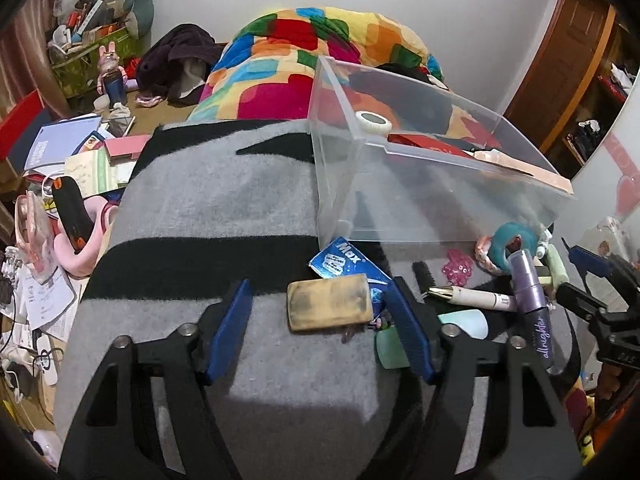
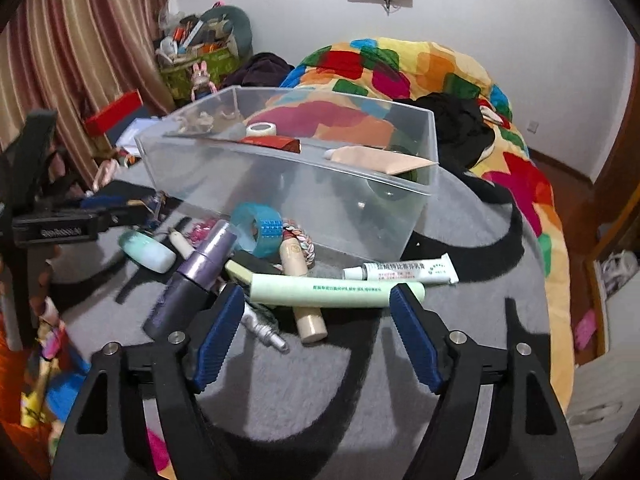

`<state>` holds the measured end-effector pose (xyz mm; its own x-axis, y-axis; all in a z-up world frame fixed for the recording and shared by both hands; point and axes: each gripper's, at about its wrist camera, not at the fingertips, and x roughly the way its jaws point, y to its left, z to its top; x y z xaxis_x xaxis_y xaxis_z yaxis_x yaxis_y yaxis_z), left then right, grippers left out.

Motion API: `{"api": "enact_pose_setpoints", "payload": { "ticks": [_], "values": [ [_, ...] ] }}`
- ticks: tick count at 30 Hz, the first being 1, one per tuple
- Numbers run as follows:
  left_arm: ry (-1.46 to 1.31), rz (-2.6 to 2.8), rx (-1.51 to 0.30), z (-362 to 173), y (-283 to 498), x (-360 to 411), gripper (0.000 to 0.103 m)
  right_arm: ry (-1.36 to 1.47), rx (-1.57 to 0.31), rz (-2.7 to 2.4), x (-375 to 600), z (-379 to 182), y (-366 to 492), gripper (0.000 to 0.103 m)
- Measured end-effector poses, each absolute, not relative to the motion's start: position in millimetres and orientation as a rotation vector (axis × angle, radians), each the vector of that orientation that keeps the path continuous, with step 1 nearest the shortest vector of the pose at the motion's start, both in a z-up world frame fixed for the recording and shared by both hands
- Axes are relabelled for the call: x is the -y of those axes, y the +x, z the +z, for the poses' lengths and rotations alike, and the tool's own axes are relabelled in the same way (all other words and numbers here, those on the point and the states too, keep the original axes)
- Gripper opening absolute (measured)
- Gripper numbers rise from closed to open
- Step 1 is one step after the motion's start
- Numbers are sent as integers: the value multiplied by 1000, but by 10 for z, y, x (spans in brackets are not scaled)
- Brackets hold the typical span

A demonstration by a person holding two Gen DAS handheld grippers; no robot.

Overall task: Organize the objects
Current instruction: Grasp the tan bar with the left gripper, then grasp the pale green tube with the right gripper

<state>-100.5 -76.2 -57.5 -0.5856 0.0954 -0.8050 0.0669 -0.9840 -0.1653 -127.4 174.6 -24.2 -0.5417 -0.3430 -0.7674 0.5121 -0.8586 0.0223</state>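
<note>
A clear plastic bin (image 1: 460,200) (image 2: 304,204) stands on a grey and black blanket (image 1: 208,216); inside lie a tape roll (image 1: 373,121), a red item (image 2: 276,143) and a beige tube (image 2: 380,159). My left gripper (image 1: 320,300) is open, its jaws on either side of a worn tan eraser (image 1: 330,302) lying on a blue Max packet (image 1: 344,262). My right gripper (image 2: 318,304) is open, just before a pale green tube (image 2: 332,290). Around it lie a purple mascara (image 2: 192,276), a white ointment tube (image 2: 404,271), a teal ring (image 2: 256,230) and a beige stick (image 2: 304,292).
A colourful quilt (image 1: 304,52) lies behind the bin. Books, papers and a red box (image 1: 24,120) clutter the floor at left. A mint soap-like piece (image 2: 146,254), a pink charm (image 1: 458,266) and a white pen (image 1: 472,296) lie by the bin. A wooden door (image 1: 572,72) stands at right.
</note>
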Motion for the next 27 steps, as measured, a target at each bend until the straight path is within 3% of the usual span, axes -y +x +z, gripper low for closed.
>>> {"api": "enact_pose_setpoints", "payload": {
  "ticks": [4,7,12,20,24,27],
  "values": [
    [-1405,2764,275,-566,-968,762,40,1142,-306,-2369,-1726,-298,-1335,72],
    [-1398,2762,280,-557,-943,767,40,1154,-256,-2332,-1792,-278,-1334,69],
    [-1382,2776,289,-525,-875,759,40,1210,-213,-2235,-1910,-276,-1284,49],
    [-1322,2789,230,-379,-647,585,40,1209,-42,-2279,-2136,-61,-1325,50],
    [-1315,2775,200,-376,-631,432,40,1270,101,-2376,-2078,-87,-1566,61],
    [-1309,2760,182,-382,-604,338,40,1333,156,-2424,-2027,-217,-1678,62]
  ]
}}
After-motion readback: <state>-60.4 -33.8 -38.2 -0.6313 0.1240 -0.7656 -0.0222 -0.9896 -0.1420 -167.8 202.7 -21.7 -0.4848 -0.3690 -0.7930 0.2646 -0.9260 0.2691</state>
